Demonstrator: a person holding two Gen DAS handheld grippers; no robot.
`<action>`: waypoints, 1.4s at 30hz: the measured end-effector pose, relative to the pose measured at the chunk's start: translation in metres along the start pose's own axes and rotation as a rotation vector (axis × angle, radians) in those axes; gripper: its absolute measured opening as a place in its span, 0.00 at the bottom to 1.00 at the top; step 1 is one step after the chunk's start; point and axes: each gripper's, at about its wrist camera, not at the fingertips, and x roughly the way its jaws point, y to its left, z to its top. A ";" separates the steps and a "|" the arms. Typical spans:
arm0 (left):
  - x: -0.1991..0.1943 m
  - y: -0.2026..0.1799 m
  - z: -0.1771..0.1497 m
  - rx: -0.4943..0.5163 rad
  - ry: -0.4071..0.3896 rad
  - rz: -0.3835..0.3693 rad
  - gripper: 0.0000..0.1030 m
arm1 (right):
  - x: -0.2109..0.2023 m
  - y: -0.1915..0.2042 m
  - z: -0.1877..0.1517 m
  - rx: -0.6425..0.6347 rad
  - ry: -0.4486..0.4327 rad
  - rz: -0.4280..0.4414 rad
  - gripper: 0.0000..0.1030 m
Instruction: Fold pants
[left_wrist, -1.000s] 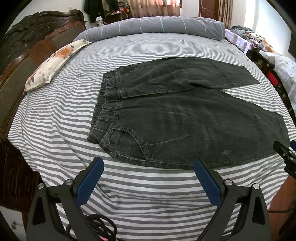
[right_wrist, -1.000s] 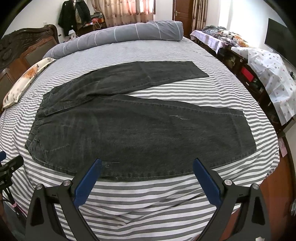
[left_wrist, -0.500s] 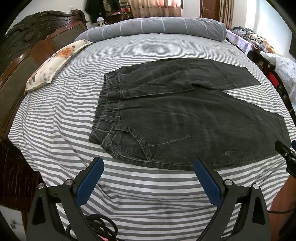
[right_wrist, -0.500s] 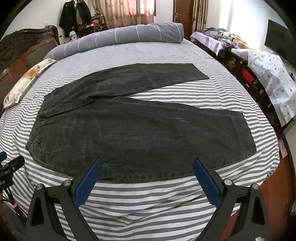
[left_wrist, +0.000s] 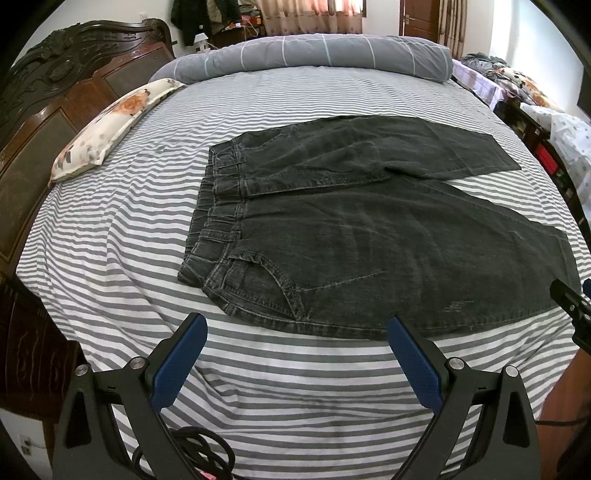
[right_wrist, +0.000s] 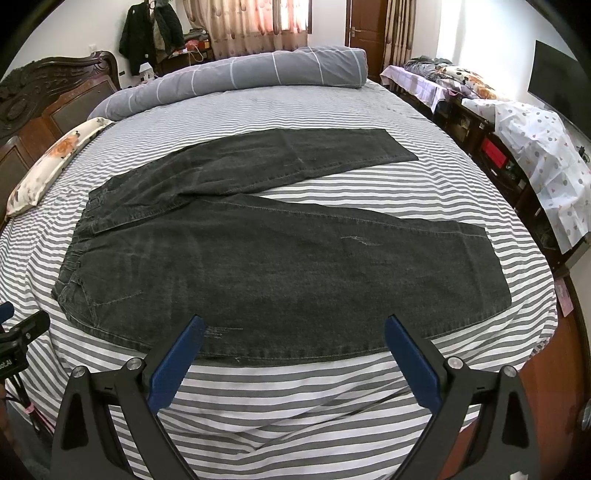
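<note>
From the left wrist view, the left gripper (left_wrist: 297, 338) hangs with its jaws spread wide and empty over the striped sheet (left_wrist: 122, 236), and the dark pants (left_wrist: 369, 236) lie flat just ahead of the jaws, waistband (left_wrist: 216, 221) ahead and to the left — likely so this side can take the waist end. From the right wrist view, the right gripper (right_wrist: 293, 339) is equally wide and holds nothing; the near leg's long edge sits just ahead of and between the jaws, its hem (right_wrist: 495, 266) off to the right — legs splayed apart, so no fold looks made yet.
</note>
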 end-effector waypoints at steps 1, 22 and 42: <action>0.000 0.000 0.000 0.000 0.001 0.000 0.95 | 0.000 0.000 0.000 0.000 0.000 -0.001 0.95; 0.024 0.010 0.010 -0.010 0.014 -0.018 0.95 | 0.004 0.004 0.001 0.011 -0.035 0.026 0.95; 0.139 0.163 0.129 -0.323 -0.051 -0.411 0.30 | 0.086 0.081 0.059 -0.034 0.004 0.130 0.95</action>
